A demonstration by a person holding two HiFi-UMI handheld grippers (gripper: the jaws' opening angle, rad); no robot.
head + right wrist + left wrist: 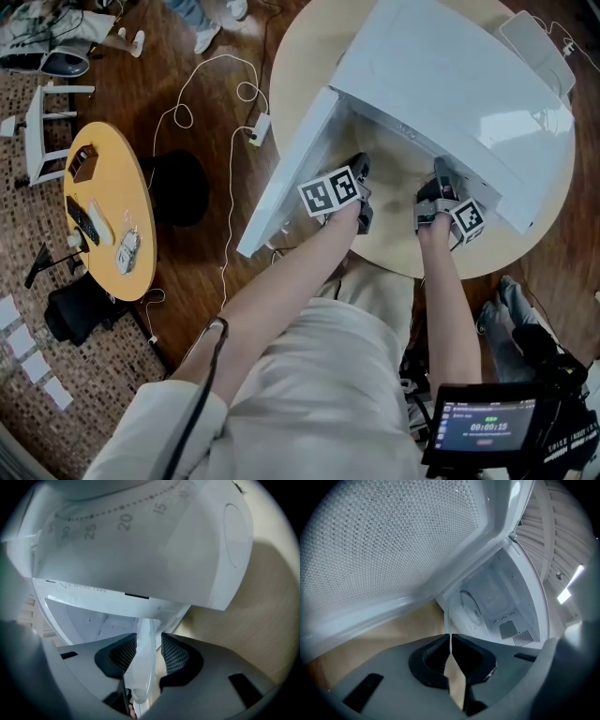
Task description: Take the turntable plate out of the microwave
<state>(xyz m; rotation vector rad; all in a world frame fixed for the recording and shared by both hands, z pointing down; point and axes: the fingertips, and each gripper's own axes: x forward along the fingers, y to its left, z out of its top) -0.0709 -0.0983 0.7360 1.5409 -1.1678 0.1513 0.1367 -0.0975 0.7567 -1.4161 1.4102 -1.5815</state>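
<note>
A white microwave (450,84) stands on a round pale table (305,56) with its door (291,178) swung open to the left. Both grippers reach into the opening, so the head view hides the plate. In the left gripper view the clear glass turntable plate (465,609) stands edge-on in the cavity, and my left gripper (450,641) is shut on its thin rim. In the right gripper view the plate's thick rim (145,667) sits between the pads of my right gripper (149,651); a sliver of gap shows beside the right pad. The grippers appear in the head view too, left (359,167) and right (441,171).
The perforated inside of the door (393,541) is close on my left. The dial panel (140,541) hangs just above my right gripper. A yellow side table (108,211) and white cables (225,122) are on the wooden floor to the left. A camera screen (487,427) sits at the bottom right.
</note>
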